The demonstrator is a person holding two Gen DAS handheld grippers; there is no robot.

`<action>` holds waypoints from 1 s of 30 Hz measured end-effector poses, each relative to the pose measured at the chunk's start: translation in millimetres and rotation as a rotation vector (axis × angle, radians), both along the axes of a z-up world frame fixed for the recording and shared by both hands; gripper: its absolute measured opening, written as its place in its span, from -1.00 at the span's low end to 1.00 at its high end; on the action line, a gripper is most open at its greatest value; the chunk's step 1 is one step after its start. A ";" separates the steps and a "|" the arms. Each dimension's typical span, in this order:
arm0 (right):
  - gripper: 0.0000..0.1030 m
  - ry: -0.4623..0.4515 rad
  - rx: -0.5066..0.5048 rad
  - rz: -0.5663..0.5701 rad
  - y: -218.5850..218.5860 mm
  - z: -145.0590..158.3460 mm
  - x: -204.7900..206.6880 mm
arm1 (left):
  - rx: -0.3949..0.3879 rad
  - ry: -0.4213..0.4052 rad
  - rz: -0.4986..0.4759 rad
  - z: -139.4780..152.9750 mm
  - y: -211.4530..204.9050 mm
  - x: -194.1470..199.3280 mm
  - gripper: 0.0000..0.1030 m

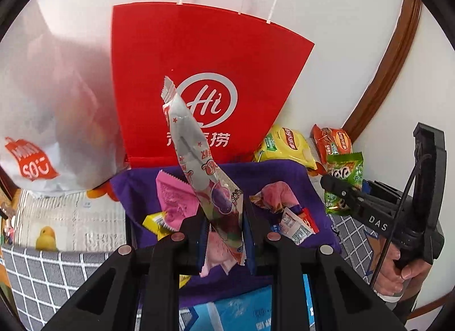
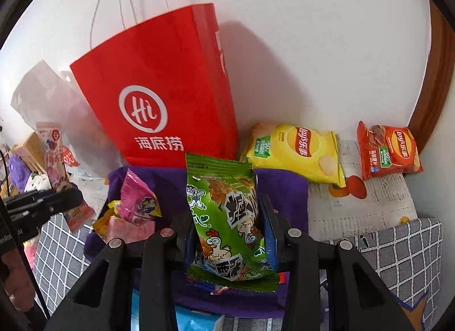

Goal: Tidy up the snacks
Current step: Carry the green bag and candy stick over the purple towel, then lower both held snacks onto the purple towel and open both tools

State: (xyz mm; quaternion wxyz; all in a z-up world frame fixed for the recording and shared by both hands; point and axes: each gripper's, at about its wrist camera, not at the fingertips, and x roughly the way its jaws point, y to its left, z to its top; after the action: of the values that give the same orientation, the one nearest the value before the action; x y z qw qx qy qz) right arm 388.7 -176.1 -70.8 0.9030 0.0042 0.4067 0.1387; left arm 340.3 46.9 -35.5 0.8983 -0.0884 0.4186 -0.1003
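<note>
Left gripper (image 1: pixel 224 234) is clamped on a long silver packet (image 1: pixel 199 160), right gripper (image 2: pixel 227 234) on a green packet (image 2: pixel 224 217). Both packets are held over the purple cloth (image 2: pixel 284 188), red bag (image 2: pixel 159 89) straight behind, so neither's really closer.

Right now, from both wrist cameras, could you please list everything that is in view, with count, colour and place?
paper bag: 1, red, upright against the wall
plastic bag: 1, white, left of the paper bag
purple cloth: 1, in front of the paper bag, small snack packets on it
Lay's chip bags: 2, yellow and red-orange, by the wall on the right
green snack packet: 1, in the right tongs
long silver packet: 1, in the left tongs
pink packets: at least 2, on the cloth
checked cloth: grey, nearest the camera
left tongs: black, shut
right tongs: black, shut
hand: 1, on the right tongs' handle
</note>
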 end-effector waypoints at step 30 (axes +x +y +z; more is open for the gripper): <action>-0.26 0.157 -0.052 0.103 23.5 -49.5 22.4 | 0.002 0.162 -0.041 -55.0 -13.0 44.3 -0.60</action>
State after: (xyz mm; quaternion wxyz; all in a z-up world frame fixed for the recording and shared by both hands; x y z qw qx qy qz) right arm 411.2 -152.6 -120.2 0.8598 -0.0291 0.4793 0.1737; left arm 384.5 34.0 -90.5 0.8594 -0.0868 0.4916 -0.1108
